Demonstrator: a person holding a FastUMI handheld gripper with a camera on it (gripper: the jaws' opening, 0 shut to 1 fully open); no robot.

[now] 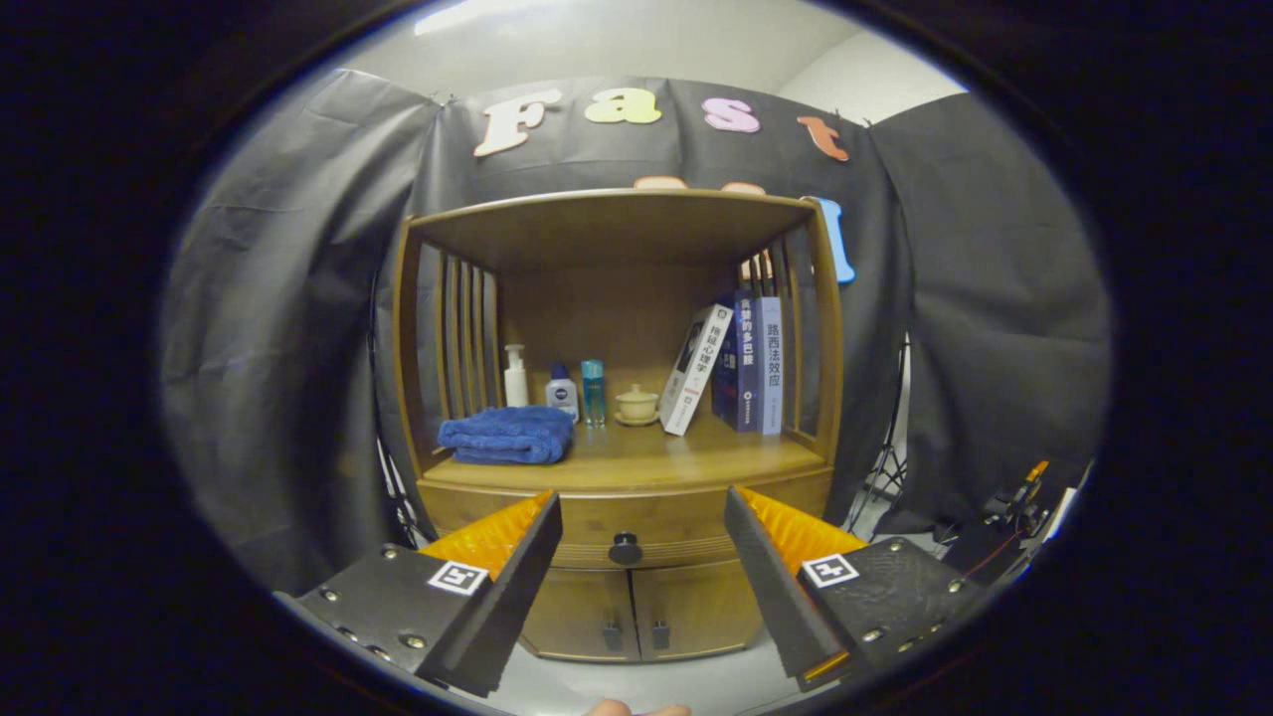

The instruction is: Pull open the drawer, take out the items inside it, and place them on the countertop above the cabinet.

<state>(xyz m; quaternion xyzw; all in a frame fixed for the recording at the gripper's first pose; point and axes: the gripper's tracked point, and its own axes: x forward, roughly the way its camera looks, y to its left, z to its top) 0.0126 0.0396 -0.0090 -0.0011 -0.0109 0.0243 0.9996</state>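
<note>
Hand-held gripper [641, 582] spread wide before a shut drawer.
Its fingers stood apart, gripping nothing; the drawer [627, 532] with its dark knob [625, 548] sat at twelve o'clock, closed under the tabletop [636, 452], a blue towel [508, 436] at eleven.

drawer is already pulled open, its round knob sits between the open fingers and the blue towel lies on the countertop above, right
Not quite. In the gripper view the drawer is shut, its front flush with the cabinet. The rest holds: its round knob sits between and beyond the open fingers of the hand-held gripper, untouched, and the blue towel lies on the countertop above.
</note>
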